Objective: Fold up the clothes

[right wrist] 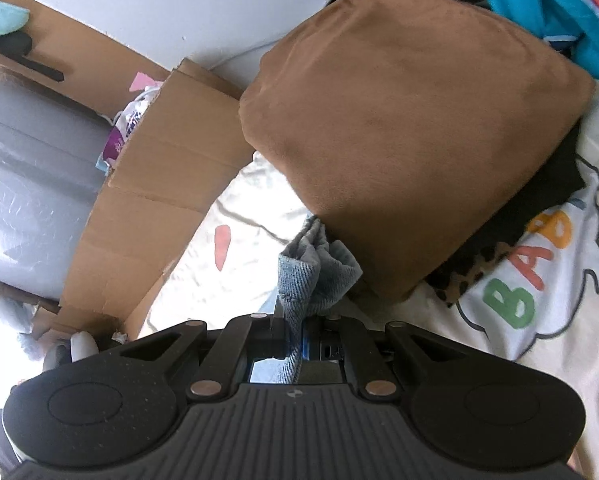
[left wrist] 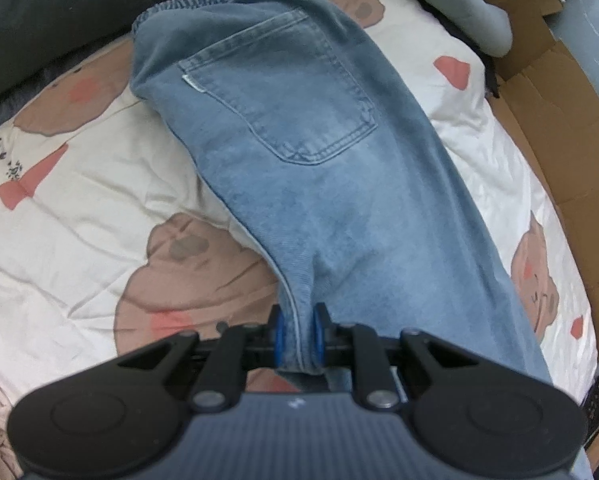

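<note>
Denim is pinched between the closed jaws of the left gripper, which holds the inner seam of the blue jeans; from there the jeans run away across the printed bedsheet, back pocket up, waistband farthest off. The right gripper is clamped on another bunched denim edge, just in front of a folded brown garment lying on the sheet, with cardboard left of it.

Faded light-blue denim jeans with an elastic waistband lie stretched across the bed, back pocket up, waistband at the far end, near fabric bunched and lifted.
</note>
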Demonstrator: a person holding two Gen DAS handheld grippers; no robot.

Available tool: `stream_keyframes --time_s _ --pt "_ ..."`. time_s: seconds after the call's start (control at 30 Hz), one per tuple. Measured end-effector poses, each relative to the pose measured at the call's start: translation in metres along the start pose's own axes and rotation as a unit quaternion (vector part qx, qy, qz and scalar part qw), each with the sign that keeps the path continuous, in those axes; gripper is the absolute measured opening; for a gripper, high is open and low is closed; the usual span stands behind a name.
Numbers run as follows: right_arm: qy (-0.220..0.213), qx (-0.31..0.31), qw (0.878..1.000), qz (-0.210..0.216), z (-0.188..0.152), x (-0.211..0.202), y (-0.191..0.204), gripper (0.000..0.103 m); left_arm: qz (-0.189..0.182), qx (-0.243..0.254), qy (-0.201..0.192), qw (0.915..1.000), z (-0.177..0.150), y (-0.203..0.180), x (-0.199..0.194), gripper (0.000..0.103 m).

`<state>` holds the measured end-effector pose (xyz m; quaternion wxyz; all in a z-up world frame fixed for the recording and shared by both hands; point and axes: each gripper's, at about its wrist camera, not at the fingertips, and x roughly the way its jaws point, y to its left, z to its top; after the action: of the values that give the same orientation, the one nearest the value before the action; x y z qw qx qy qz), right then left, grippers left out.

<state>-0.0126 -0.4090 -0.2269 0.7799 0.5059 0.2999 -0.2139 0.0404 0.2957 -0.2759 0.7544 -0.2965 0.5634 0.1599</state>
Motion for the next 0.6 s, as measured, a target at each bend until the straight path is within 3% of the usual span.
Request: stream_keyframes --time_s 0.33,0.6 --pt "-0.003 -0.001 1.0 -0.013 -0.009 -0.039 -0.01 0.004 -0.004 0.001 0.009 1.0 -0.013 0.009 -0.01 0.015" --pt "0.01 0.0 0.999 -0.043 -0.027 -0.073 -0.048 0.004 0.0 0.008 0.022 0.9997 -0.027 0.017 -0.01 0.015"
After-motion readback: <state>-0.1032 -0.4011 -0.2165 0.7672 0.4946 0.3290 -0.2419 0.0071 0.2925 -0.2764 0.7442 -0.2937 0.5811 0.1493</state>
